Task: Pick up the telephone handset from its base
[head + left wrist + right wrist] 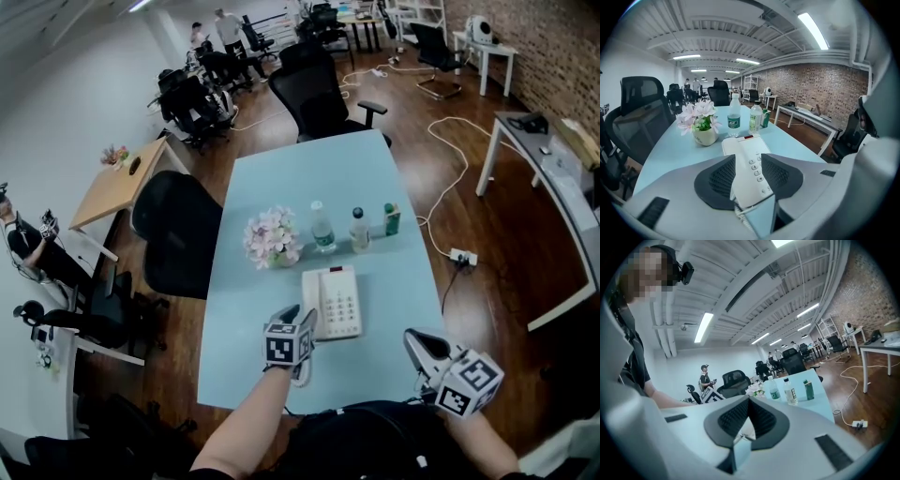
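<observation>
A white telephone (339,302) lies on the pale blue table (281,178), its handset (312,298) resting along the base's left side. My left gripper (292,319) hovers at the phone's near left corner, over the handset's near end. In the left gripper view its jaws (749,158) stand open. The phone's near end (746,174) and keypad show in the gap, and neither pad presses on it. A coiled cord (740,213) shows below. My right gripper (419,345) hangs near the table's front right corner, shut and empty (749,402).
Behind the phone stand a pot of pink flowers (272,239), two water bottles (322,228) (359,230) and a green carton (392,218). Black office chairs stand at the table's left (178,230) and far end (319,94). Cables and a power strip (463,256) lie on the floor at right.
</observation>
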Demonstrator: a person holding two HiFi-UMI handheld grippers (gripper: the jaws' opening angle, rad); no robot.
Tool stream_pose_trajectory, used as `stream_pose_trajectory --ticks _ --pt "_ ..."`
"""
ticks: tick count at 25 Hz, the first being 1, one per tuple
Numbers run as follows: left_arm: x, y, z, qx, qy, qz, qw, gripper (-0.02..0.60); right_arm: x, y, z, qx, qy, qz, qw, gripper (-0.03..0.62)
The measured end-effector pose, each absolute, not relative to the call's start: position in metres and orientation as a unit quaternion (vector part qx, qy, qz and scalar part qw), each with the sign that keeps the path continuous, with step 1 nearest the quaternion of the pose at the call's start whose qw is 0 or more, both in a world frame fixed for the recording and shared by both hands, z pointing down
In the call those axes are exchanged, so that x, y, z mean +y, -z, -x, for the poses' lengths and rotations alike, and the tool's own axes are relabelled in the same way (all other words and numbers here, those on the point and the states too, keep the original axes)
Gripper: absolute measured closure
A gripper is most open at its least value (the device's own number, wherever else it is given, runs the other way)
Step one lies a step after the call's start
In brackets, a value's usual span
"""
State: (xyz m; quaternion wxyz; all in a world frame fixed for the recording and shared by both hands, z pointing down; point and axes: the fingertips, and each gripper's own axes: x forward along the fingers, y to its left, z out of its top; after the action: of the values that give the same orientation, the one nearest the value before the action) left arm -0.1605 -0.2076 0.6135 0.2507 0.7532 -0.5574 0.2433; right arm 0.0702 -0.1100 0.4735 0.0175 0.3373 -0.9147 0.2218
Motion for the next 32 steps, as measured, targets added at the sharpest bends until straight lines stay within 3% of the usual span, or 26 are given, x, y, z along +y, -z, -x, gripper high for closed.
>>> stream_pose_trajectory --ticks 12,32 --pt "-0.257 -0.680 0.181 -0.586 -0.304 -0.685 0.309 0.321 -0.120 -0.484 -0.068 -0.908 -0.236 -0.344 0.036 0.576" --pt "-0.271 -0.712 0.170 -0.560 -0.326 -0.680 0.343 0.322 -0.134 -0.498 -0.076 -0.896 -0.246 -0.367 0.049 0.576"
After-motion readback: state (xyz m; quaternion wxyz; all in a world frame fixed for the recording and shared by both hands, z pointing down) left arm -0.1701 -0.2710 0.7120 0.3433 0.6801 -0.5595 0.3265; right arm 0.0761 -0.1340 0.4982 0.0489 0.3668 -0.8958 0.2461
